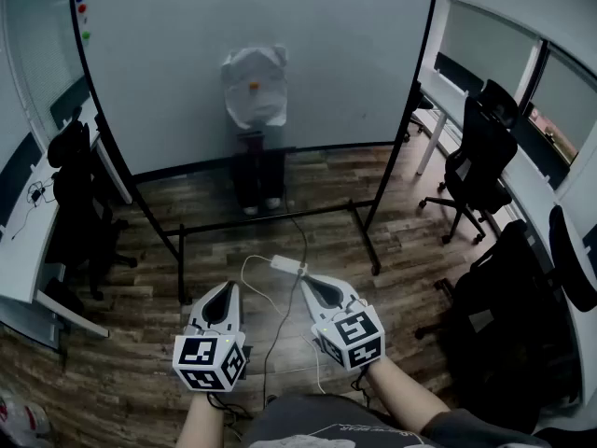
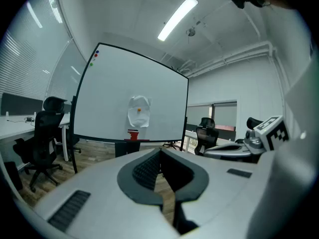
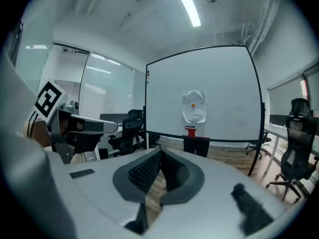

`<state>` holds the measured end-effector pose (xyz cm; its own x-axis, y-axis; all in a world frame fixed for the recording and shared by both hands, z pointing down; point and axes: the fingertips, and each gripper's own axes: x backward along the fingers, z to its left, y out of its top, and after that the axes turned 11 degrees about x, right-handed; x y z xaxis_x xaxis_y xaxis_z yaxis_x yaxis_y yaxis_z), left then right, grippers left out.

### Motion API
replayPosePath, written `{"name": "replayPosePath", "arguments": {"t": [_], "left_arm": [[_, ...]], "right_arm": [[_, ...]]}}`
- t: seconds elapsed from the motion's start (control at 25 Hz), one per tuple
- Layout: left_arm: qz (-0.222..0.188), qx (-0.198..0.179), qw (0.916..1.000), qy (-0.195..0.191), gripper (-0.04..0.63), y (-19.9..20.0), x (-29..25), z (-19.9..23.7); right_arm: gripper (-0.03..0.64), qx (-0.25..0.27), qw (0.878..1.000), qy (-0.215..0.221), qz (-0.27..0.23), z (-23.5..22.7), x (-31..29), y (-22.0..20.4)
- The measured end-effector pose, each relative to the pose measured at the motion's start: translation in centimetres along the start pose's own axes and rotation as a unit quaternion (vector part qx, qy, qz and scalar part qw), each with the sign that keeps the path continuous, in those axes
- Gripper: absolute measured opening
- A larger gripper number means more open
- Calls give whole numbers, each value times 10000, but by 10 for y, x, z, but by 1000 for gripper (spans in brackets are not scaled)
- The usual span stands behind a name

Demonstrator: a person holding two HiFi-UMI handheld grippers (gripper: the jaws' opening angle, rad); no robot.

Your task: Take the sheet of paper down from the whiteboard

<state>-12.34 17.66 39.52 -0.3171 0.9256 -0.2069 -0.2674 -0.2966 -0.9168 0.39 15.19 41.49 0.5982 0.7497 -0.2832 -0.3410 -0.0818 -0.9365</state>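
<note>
both pairs of jaws are clenched shut with nothing between them, on the left gripper (image 2: pixel 160 152) and the right gripper (image 3: pixel 160 152) alike. both point toward the whiteboard (image 1: pixel 177 63) from well short of it, side by side. the sheet of paper (image 1: pixel 254 91) hangs on the whiteboard's face at mid-width, lower half, crumpled and pinned by an orange magnet (image 1: pixel 254 87). just under it a red thing (image 3: pixel 190 131) sits on a dark stand (image 3: pixel 197 146) against the whiteboard's lower edge. on the floor, between the whiteboard's frame and the grippers, lies a white power block (image 1: pixel 285 265) with its cable. i judge the risks so: a foot catching that cable on the walk in; closed jaws shoving the sheet or knocking the magnet off; a one-corner pull tearing the paper.
</note>
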Motion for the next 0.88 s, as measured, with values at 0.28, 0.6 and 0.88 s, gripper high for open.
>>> {"name": "replayPosePath", "arguments": {"t": [0.28, 0.6, 0.88], "left_arm": [[122, 18, 9999, 11, 14, -5, -1, 11], [454, 91, 9989, -71, 14, -29, 9, 14], [613, 209, 9978, -106, 14, -39, 24, 42]], "right_arm": [[23, -93, 9998, 91, 123, 10, -9, -10], [21, -354, 9990, 5, 284, 17, -5, -21], [23, -466, 9980, -135, 393, 33, -16, -28]]}}
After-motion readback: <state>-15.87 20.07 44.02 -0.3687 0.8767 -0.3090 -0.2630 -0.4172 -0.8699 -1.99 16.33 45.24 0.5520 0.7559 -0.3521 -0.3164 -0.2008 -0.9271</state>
